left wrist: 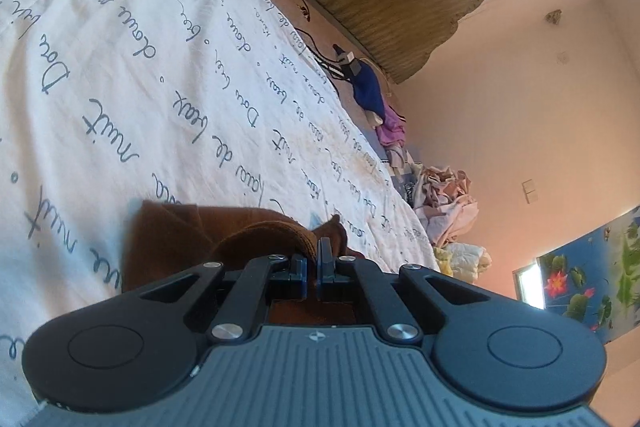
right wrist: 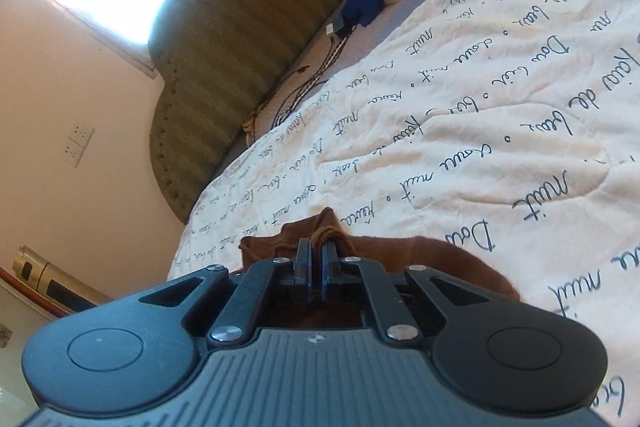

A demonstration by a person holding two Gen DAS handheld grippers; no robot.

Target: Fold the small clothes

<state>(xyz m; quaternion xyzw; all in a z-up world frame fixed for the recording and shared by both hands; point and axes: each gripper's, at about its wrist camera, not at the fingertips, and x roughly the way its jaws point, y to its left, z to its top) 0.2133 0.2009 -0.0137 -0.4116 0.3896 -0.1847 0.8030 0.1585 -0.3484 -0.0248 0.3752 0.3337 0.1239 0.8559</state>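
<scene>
Item: brown garment (left wrist: 224, 227), lying on the script-printed quilt (left wrist: 140, 67). I have my left gripper (left wrist: 311, 259) clamped on one edge and my right gripper (right wrist: 316, 255) clamped on another. Beyond: blue cloth (left wrist: 368, 89), clothes pile (left wrist: 448, 203), headboard (right wrist: 240, 27).

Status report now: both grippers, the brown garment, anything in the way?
Left gripper shut on brown garment. Right gripper shut on it too. Garment above white quilt. Nothing in the way; other clothes far off.
</scene>
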